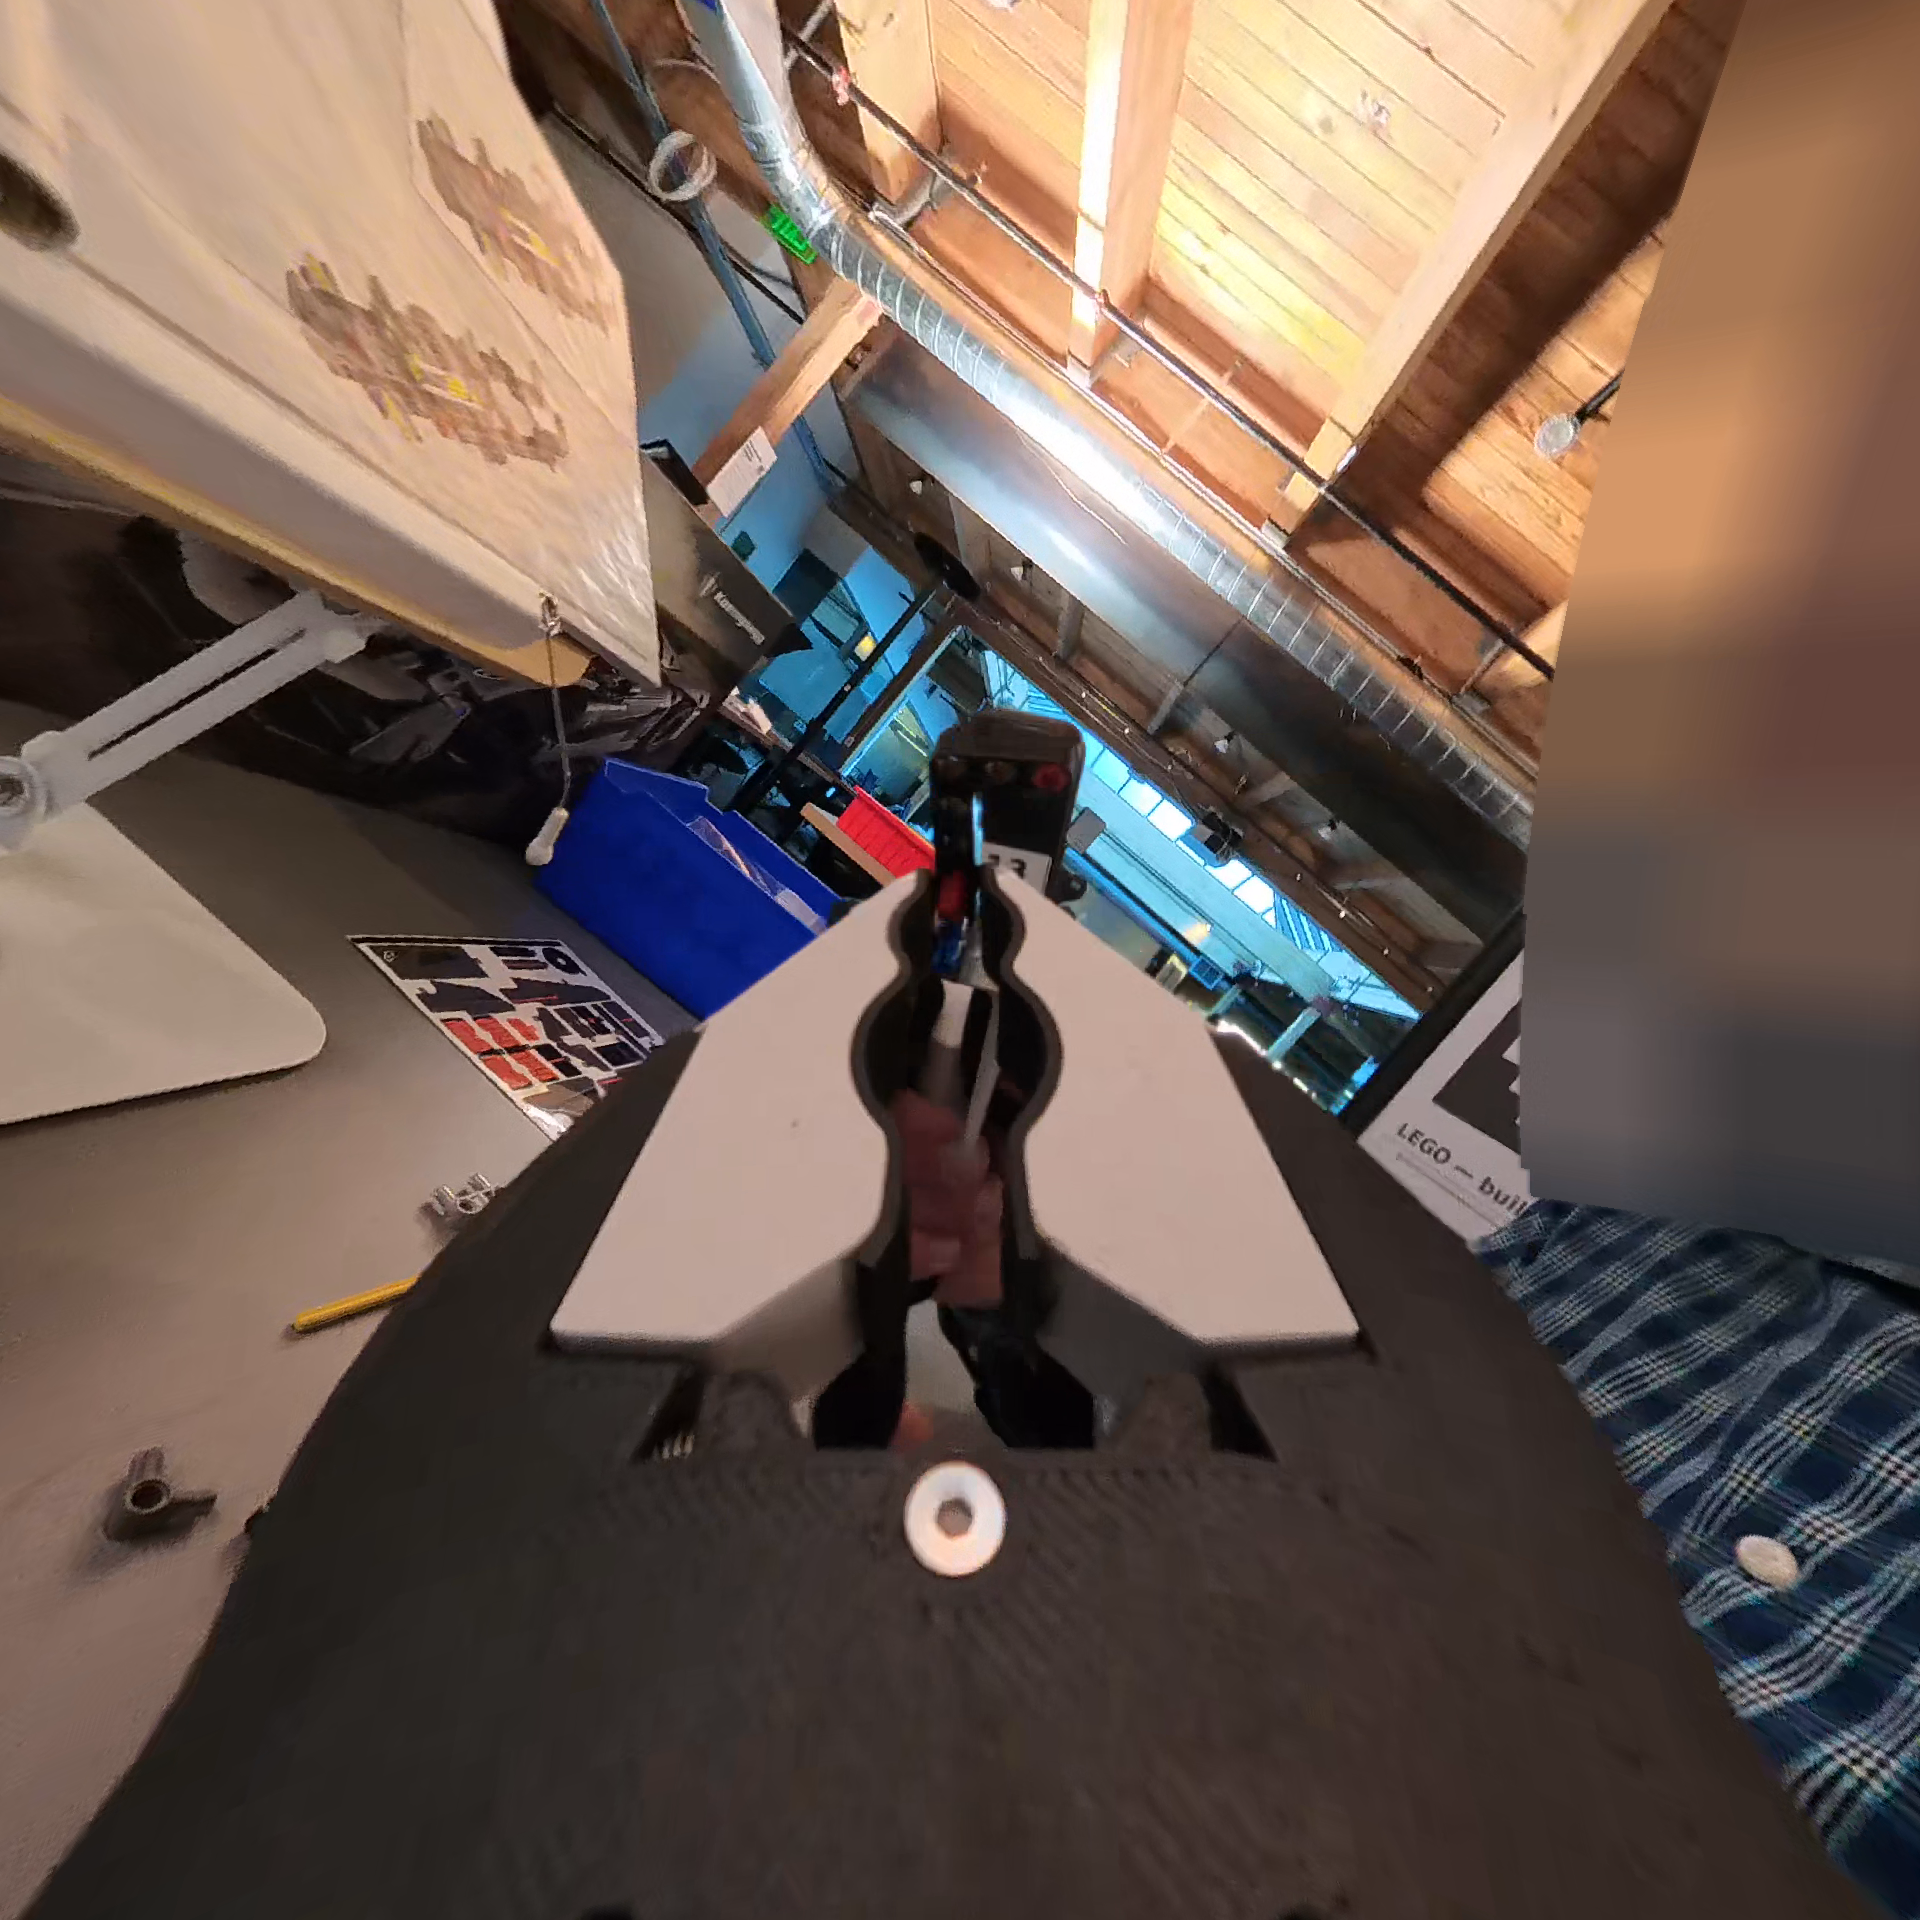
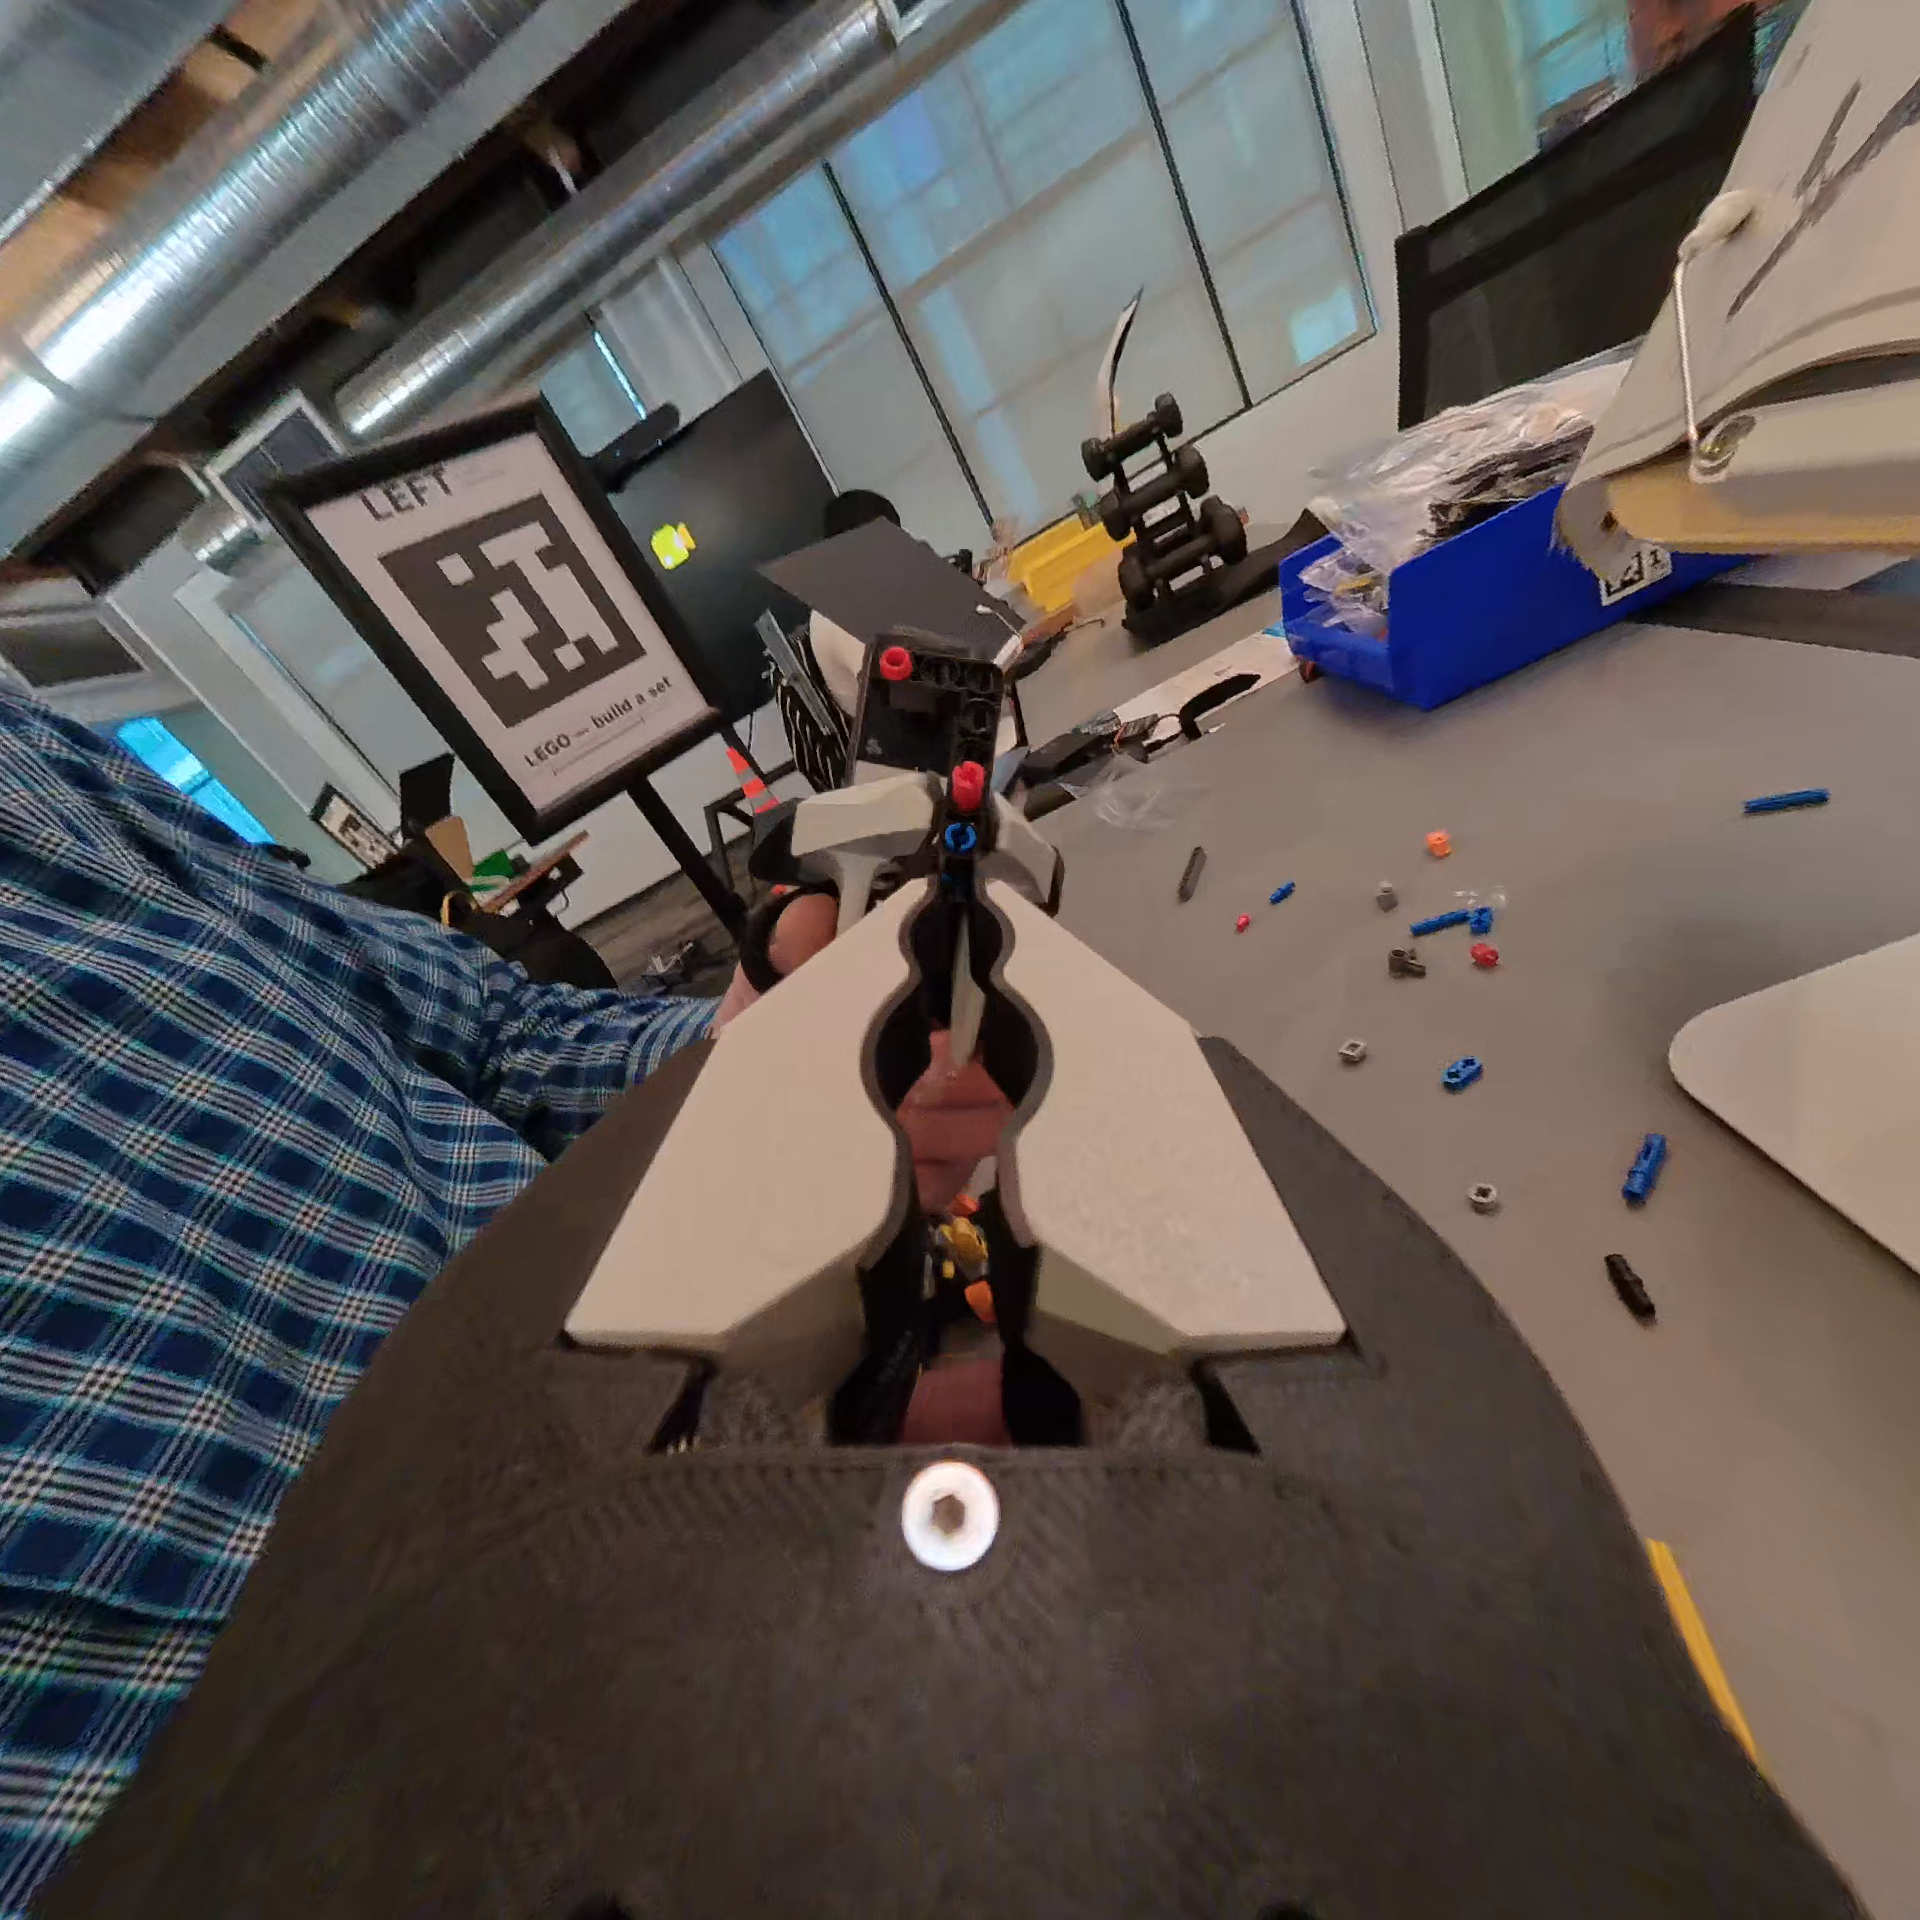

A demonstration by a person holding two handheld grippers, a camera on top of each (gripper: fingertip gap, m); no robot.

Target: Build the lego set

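The lego assembly (image 2: 925,717) is raised off the desk (image 2: 1558,1039), clamped between the left gripper (image 1: 961,894) and right gripper (image 2: 961,894), probably to steady it for joining.

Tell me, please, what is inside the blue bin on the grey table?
In the right wrist view, the blue bin holds clear plastic bags with dark pieces, piled above its rim. The bin's walls hide whatever lies deeper.

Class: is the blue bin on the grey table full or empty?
Partly full at least: the blue bin holds clear plastic bags heaped above its rim. Their contents are unclear.
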